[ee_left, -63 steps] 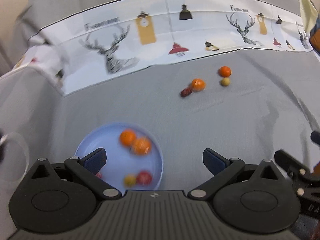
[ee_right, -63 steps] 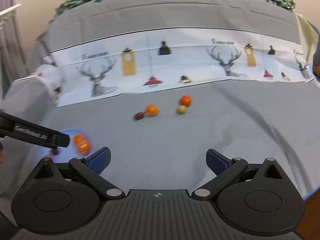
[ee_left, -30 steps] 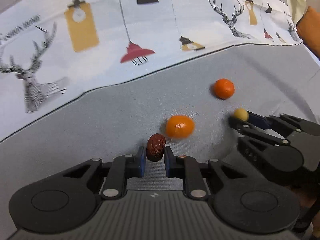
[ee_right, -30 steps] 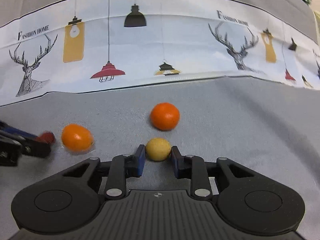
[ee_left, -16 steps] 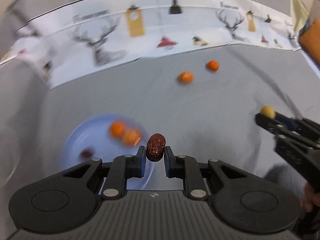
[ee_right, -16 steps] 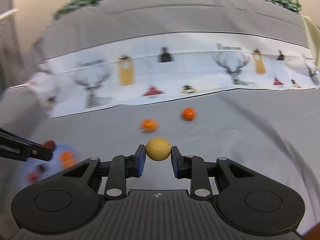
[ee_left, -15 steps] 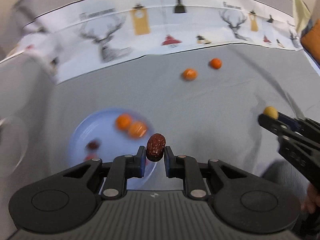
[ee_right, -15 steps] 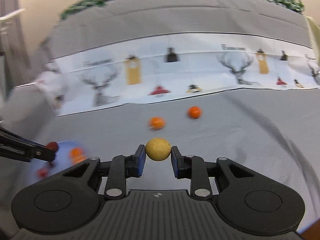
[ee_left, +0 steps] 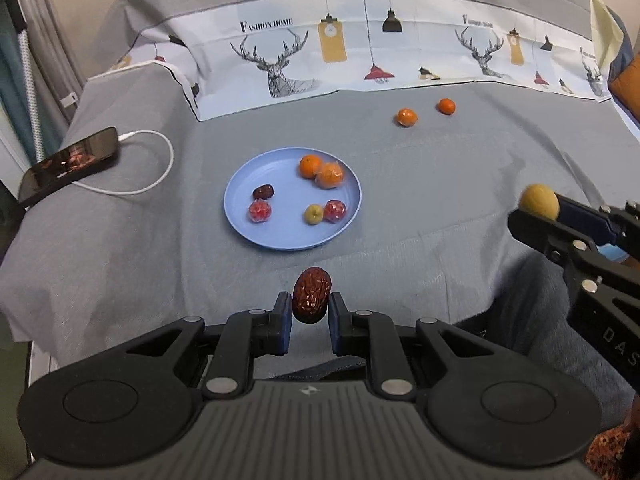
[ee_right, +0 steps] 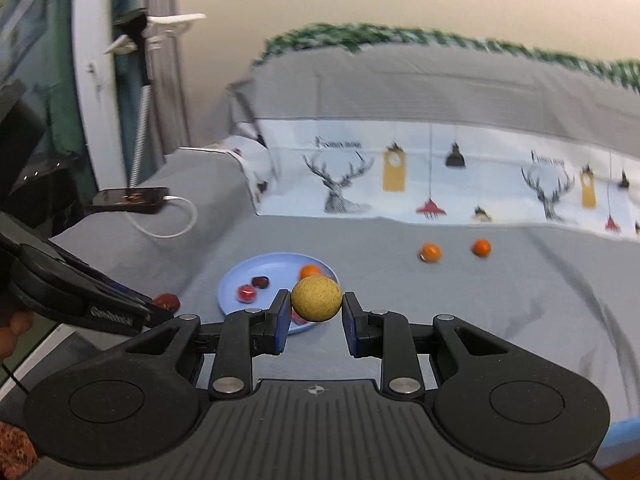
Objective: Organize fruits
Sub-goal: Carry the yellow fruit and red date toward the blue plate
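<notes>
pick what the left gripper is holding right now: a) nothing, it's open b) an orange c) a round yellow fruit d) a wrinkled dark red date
d: in the left wrist view the left gripper is shut on a wrinkled dark red date, held short of the blue plate, while the round yellow fruit sits in the right gripper.

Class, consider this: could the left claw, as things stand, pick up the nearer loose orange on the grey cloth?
Probably not yet: the left claw is shut on a wrinkled dark-red date, though nothing blocks the round orange fruit.
</notes>
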{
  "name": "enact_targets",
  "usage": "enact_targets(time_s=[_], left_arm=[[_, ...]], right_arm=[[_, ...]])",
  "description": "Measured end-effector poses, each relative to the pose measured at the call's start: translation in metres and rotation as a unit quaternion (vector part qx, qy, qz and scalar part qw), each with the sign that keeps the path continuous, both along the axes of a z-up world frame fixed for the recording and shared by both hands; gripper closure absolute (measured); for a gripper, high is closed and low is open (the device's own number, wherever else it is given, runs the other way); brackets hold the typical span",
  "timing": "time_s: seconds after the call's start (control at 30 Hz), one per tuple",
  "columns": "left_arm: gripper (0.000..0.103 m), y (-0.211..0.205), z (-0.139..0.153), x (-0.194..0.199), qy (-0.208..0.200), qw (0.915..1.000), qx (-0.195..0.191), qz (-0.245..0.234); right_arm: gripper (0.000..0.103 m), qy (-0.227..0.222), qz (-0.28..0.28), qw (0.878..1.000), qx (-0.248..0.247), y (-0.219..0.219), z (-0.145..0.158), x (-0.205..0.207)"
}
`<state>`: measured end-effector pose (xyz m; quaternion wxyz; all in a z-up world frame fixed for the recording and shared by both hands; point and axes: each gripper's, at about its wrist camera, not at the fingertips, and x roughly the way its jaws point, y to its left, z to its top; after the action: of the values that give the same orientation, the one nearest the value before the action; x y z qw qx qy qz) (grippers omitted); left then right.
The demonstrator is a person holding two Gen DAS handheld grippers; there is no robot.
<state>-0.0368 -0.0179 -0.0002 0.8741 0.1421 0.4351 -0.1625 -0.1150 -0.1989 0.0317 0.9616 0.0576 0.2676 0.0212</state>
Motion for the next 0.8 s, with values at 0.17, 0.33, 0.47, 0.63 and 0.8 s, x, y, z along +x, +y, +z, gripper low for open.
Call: enact_targets(time_s=[0.17, 0.33, 0.47, 0.63, 0.8], left_arm=[[0.082, 0.011, 0.01, -0.022, -0.02, 0.9997, -0.016, 0.006], [0.082, 0.017, 0.018, -0.035, -0.03, 0.9992, -0.023, 0.011], [0.082, 0.019, 0.021, -0.037, -0.033, 0.9991, -0.024, 0.015], [0.082, 0.021, 0.021, -0.036, -0.031, 0.999, -0.025, 0.017], [0.082, 0.023, 0.017, -0.03, -0.024, 0.9992, -0.025, 0.021]], right_arm=[[0.074, -0.02, 0.014, 0.999, -0.02, 0.016, 0.012, -0.018], [0.074, -0.029, 0.019, 0.999, -0.025, 0.022, 0.019, -0.031], [0.074, -0.032, 0.022, 0.999, -0.029, 0.024, 0.022, -0.034], [0.074, -0.031, 0.022, 0.999, -0.03, 0.024, 0.021, -0.036], [0.074, -0.023, 0.025, 0.999, -0.029, 0.023, 0.018, -0.033]])
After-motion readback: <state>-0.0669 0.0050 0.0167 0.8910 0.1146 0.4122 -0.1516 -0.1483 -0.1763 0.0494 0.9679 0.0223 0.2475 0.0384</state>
